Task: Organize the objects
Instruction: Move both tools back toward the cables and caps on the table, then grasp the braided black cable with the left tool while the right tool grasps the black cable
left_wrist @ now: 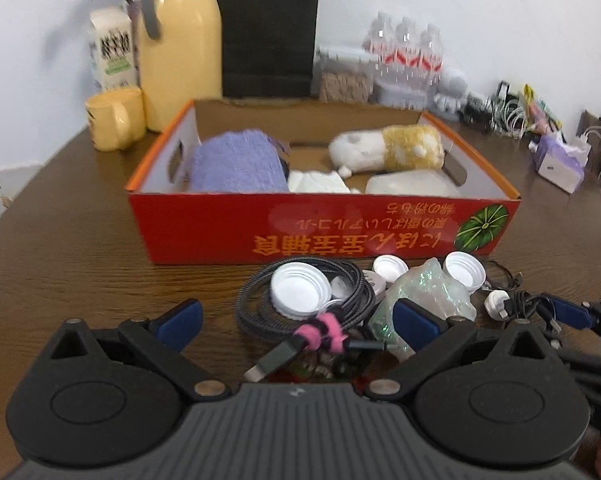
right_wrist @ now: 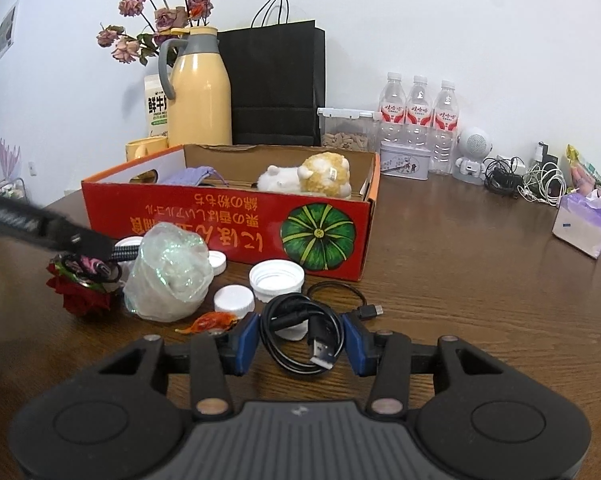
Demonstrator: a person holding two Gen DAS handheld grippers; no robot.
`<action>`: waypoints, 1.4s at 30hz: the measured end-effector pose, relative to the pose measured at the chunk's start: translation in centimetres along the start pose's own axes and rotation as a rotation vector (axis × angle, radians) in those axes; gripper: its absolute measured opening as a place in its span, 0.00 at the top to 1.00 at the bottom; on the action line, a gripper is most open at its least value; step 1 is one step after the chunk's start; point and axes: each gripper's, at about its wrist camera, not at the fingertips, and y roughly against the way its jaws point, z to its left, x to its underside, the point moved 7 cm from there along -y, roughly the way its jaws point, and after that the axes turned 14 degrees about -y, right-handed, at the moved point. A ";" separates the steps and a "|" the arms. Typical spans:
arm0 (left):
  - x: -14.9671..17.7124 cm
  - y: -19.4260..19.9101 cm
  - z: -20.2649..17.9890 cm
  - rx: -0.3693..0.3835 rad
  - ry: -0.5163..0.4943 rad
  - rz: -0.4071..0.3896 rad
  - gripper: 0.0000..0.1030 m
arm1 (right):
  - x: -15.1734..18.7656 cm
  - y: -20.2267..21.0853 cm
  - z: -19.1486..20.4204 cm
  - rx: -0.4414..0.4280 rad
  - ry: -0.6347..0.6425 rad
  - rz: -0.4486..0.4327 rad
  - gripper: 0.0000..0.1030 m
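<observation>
Nearest in the right wrist view, the right claw has its blue pads closed in against the two sides of a coiled black USB cable, which lies on the brown wooden bench. In the left wrist view, the left claw stands wide open with nothing held; between its pads lies a coiled braided cable bound with pink ties, and a large white cap rests on it. Just beyond the black cable are a white screw cap, a wider white lid and a crumpled clear plastic bag, with a red rose to its left. Behind them stands the red cardboard box, holding a plush sheep and a purple cloth. Farthest back, by the wall, are a yellow thermos jug, a black paper bag and three water bottles.
</observation>
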 end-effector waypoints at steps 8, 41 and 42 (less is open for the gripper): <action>0.1 -3.3 0.6 0.007 0.077 0.100 0.00 | 0.1 0.1 -0.1 -0.007 -0.010 -0.004 0.57; 2.6 0.6 -0.1 0.047 -0.085 -0.076 0.14 | -3.7 -1.0 8.3 -0.229 0.081 0.005 0.58; 2.7 0.7 0.0 0.051 -0.089 -0.080 0.14 | -3.6 -1.5 8.8 -0.245 0.086 0.022 0.58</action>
